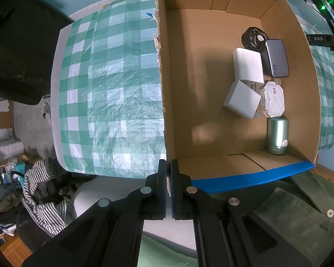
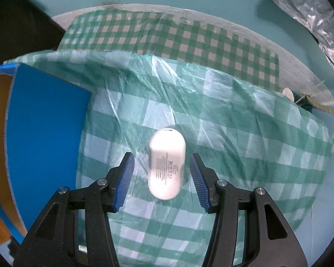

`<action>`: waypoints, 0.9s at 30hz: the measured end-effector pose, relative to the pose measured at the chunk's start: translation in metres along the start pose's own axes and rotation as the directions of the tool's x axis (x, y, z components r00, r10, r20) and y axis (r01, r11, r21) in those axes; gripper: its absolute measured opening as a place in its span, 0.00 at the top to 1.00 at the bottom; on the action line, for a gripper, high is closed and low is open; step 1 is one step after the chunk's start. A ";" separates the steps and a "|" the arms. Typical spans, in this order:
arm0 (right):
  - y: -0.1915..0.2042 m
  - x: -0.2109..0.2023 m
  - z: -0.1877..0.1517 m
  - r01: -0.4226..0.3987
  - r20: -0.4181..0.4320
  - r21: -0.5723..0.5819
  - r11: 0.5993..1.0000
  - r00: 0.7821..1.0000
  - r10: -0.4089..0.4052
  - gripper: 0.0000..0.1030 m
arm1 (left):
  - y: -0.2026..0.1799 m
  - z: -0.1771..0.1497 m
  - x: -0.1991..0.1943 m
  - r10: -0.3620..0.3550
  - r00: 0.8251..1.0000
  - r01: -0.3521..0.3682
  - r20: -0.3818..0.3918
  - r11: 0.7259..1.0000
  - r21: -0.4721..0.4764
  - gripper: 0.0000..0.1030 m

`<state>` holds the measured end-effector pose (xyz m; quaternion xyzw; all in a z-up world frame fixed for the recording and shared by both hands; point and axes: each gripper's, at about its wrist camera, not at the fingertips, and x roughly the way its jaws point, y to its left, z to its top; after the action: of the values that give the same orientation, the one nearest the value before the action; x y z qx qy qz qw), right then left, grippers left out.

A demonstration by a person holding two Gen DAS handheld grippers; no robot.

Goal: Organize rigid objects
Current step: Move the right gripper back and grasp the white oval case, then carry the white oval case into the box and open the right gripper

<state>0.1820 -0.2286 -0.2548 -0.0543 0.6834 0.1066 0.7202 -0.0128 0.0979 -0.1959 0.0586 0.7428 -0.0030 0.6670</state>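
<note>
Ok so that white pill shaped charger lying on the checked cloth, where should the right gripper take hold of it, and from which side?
Grip the white charger across its long straight sides, about mid-length, coming straight down from above. It lies lengthwise between the open fingers of the right gripper, so each pad already faces a side. The rounded ends would likely slip; the middle gives the pads the straightest bearing.

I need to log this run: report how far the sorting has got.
Done: the cardboard box already holds several items, including a dark 65W charger and a green cylinder. In hand: the left gripper clamps the box wall. Left: a white capsule sits between the open right gripper fingers, ungrasped.
</note>
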 end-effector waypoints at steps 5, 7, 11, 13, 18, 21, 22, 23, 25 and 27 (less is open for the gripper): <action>0.001 0.012 0.000 0.014 -0.009 -0.002 1.000 1.000 -0.014 0.49 | 0.000 0.000 0.000 0.002 1.000 -0.002 -0.001 1.000 0.000 0.97; 0.001 0.016 0.000 0.015 -0.013 0.000 1.000 1.000 -0.015 0.52 | 0.000 0.000 0.000 0.001 1.000 -0.001 -0.001 1.000 -0.002 0.97; -0.002 0.021 0.000 0.035 -0.030 0.021 0.999 0.999 -0.034 0.64 | 0.001 0.000 0.001 -0.002 1.000 0.001 -0.001 1.000 -0.008 0.97; -0.003 0.021 -0.001 0.029 -0.027 0.029 0.999 0.999 -0.028 0.64 | 0.001 -0.001 0.001 -0.001 1.000 0.001 -0.001 1.000 -0.008 0.97; -0.004 0.019 -0.003 0.048 -0.029 0.015 0.999 0.998 -0.047 0.64 | 0.000 -0.001 0.001 -0.002 1.000 0.002 -0.001 1.000 -0.008 0.97; -0.003 0.015 -0.005 0.043 -0.031 0.015 0.999 0.999 -0.043 0.64 | 0.000 0.000 0.001 -0.001 1.000 0.001 -0.001 1.000 -0.007 0.97; -0.002 0.012 -0.006 0.040 -0.028 0.011 0.999 0.999 -0.040 0.64 | 0.000 0.000 0.000 0.001 1.000 -0.001 -0.001 1.000 -0.006 0.97; 0.000 0.009 -0.007 0.040 -0.027 0.006 0.999 0.999 -0.040 0.64 | -0.001 0.000 0.000 0.002 1.000 -0.002 -0.001 1.000 -0.004 0.97; 0.003 0.001 -0.008 0.046 -0.023 -0.005 0.999 0.999 -0.046 0.64 | -0.001 0.000 0.000 0.003 1.000 -0.003 0.000 1.000 -0.003 0.97; 0.006 -0.006 -0.009 0.039 -0.019 -0.006 0.999 0.999 -0.039 0.64 | -0.001 0.000 0.000 0.003 1.000 -0.003 0.000 1.000 -0.003 0.97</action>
<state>0.1717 -0.2254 -0.2490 -0.0708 0.6886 0.0937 0.7155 -0.0128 0.0966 -0.1963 0.0588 0.7427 -0.0009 0.6670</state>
